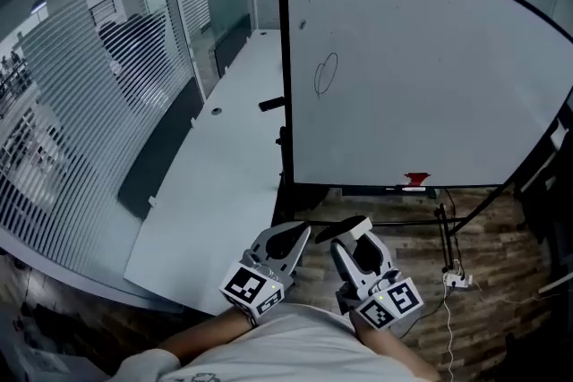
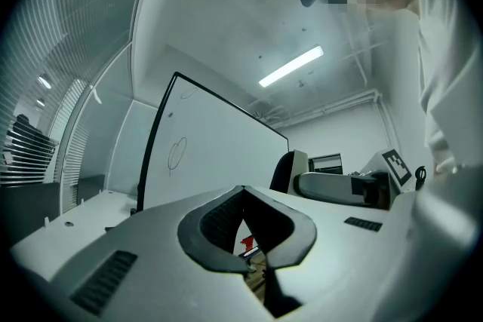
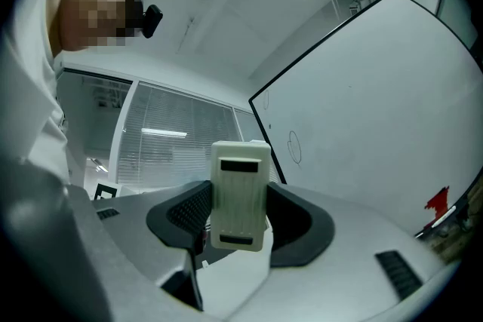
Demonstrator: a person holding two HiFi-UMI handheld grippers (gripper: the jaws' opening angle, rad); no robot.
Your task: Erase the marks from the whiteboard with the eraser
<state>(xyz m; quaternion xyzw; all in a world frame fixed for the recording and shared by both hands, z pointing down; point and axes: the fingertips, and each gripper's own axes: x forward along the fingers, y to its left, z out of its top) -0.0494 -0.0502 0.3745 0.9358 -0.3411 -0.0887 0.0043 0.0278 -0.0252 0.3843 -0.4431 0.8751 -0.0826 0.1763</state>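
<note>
Grips the eraser (image 3: 240,185) in right tongs (image 3: 241,221); left tongs (image 2: 243,196) shut, empty. Might slip out when pressed on whiteboard (image 1: 430,58) marks (image 1: 326,73) ahead.

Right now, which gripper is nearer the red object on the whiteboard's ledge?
Right. The right gripper, holding the eraser, sits below and just left of the red object; the left gripper is farther left.

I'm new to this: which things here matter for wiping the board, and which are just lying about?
Job: eraser, held in right gripper; whiteboard; its two oval marks.
Lying about: red thing on the board's ledge; table; floor cable.
</note>
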